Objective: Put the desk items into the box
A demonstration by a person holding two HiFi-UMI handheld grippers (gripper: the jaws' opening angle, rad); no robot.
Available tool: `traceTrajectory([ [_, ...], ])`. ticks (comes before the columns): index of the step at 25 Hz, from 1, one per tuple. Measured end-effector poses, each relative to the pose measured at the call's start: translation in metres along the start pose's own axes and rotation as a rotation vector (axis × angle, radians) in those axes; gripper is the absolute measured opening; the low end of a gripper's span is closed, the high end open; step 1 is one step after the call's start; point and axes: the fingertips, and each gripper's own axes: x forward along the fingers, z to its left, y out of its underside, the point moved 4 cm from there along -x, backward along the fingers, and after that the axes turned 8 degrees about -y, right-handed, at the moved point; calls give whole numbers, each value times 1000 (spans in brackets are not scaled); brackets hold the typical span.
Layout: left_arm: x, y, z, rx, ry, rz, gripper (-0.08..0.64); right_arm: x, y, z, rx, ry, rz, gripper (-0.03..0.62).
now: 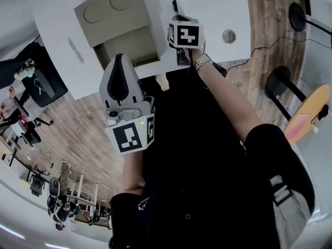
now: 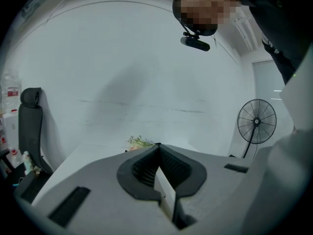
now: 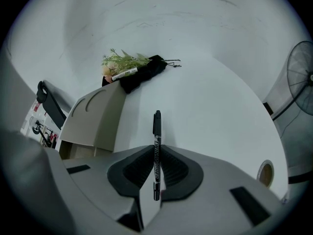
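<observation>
Holding a black marker [image 3: 156,131] above the white desk [image 3: 210,106], just beside the open cardboard box [image 3: 93,116].
The right gripper [image 3: 155,151] has its jaws clamped on the marker; the left gripper [image 2: 159,155] is closed and empty, by the desk's near edge.

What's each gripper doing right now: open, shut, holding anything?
Left gripper: shut, nothing between its jaws.
Right gripper: shut on a black marker.
</observation>
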Motion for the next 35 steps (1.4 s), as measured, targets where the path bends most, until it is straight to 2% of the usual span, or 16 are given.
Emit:
traceTrajectory([
  [8,-10,-2,5,-18,36,-27,8,-27,-11,3,8,11,-90,40],
  [14,-21,-1,19,-22,112,-51,8,-51,-13,15,-9,42,-185,40],
  [19,-38,-3,35,-4,178,-60,8,-78,-6,29,-10,81,-249,40],
  [28,-60,-12,77,9,246,-96,8,-119,13,55,41,146,-337,40],
  [35,-76,-19,88,22,318,-127,8,-164,26,69,39,199,-425,40],
])
